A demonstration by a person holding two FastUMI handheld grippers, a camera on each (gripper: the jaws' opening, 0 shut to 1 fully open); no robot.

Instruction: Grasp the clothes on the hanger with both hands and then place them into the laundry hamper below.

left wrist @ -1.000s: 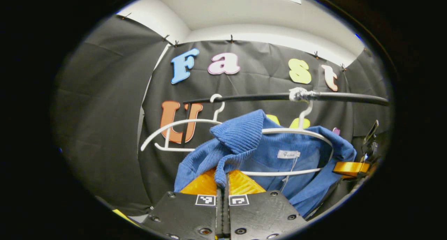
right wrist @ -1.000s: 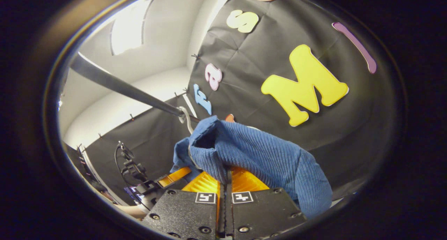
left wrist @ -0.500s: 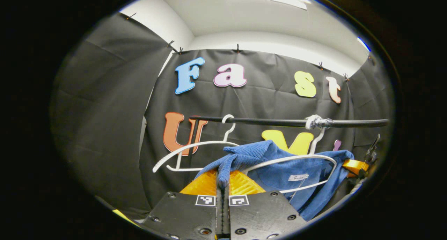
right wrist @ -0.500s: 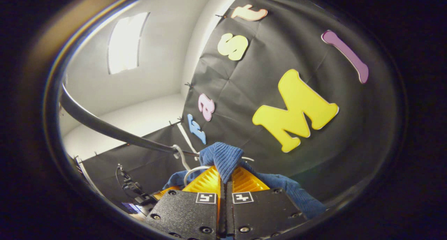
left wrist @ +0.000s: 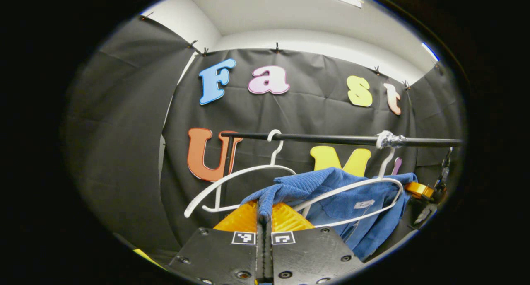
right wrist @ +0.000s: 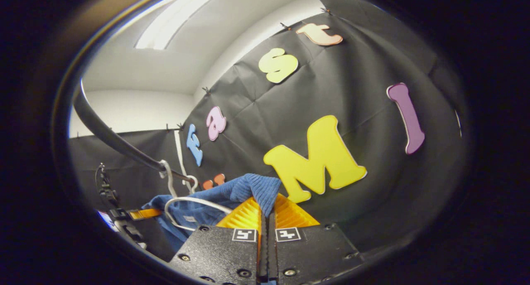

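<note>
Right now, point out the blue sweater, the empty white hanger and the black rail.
blue sweater (left wrist: 331, 183), left gripper view, on its ribbed shoulder.
empty white hanger (left wrist: 232, 179), left gripper view, on its sloping arm.
black rail (left wrist: 323, 139), left gripper view, mid-bar.

The left gripper (left wrist: 263, 213) has its fingers closed together on a fold of the blue knit garment (left wrist: 331, 189), which stretches rightward to the other gripper (left wrist: 418, 189) at the far right. A white hanger (left wrist: 352, 189), hooked on the black rail (left wrist: 331, 139), lies tilted over the garment. Left of it hangs a bare white hanger (left wrist: 240, 177)
</note>
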